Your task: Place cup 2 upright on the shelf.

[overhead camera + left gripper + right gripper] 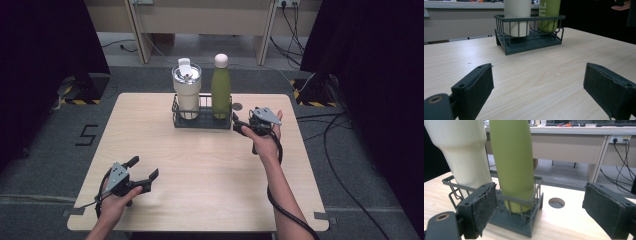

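The right gripper (243, 126) hangs just beside the rack (202, 123) at its bottle end, jaws parted and holding nothing, with the green bottle (512, 162) straight ahead of it and slightly toward its left jaw, upright in the rack next to the cream tumbler (459, 152). That line-up suggests a reach for the bottle, which the rack's wire wall keeps steady. The left gripper (140, 172) waits wide apart and empty low over the bench (210, 175), the rack well ahead of it, probably out of the way.
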A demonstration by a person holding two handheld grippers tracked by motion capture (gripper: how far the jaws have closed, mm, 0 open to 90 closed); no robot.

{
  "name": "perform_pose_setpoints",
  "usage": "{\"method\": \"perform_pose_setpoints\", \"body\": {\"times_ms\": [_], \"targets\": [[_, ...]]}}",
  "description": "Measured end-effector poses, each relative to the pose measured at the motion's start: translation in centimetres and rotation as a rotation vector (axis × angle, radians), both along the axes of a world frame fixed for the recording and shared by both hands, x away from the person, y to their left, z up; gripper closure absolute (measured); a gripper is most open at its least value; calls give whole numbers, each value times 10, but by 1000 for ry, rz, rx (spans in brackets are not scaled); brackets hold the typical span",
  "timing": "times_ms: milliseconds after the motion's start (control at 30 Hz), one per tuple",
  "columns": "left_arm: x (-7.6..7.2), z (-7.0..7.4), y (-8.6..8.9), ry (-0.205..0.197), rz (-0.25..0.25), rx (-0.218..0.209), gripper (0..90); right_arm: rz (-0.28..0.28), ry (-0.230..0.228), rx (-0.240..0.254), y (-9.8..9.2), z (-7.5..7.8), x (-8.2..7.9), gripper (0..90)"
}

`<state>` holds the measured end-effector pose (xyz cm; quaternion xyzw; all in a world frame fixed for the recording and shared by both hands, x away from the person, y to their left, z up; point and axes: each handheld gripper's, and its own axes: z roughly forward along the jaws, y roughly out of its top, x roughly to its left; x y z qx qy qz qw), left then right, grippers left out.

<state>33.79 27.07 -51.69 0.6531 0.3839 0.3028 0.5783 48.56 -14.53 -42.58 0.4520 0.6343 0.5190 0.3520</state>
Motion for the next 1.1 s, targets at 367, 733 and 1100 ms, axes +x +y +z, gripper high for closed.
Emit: {"method": "perform_pose_setpoints", "body": {"times_ms": [367,733,1100], "targets": [[0,0,0,-1,10,6,84,-26,5,7,-20,-7,-16,130],[0,-1,0,4,5,4,84,-46,20,10,-37,-19,-35,135],[0,-1,-1,5,9,4,83,-62,23,26,-47,-29,-53,139]]}}
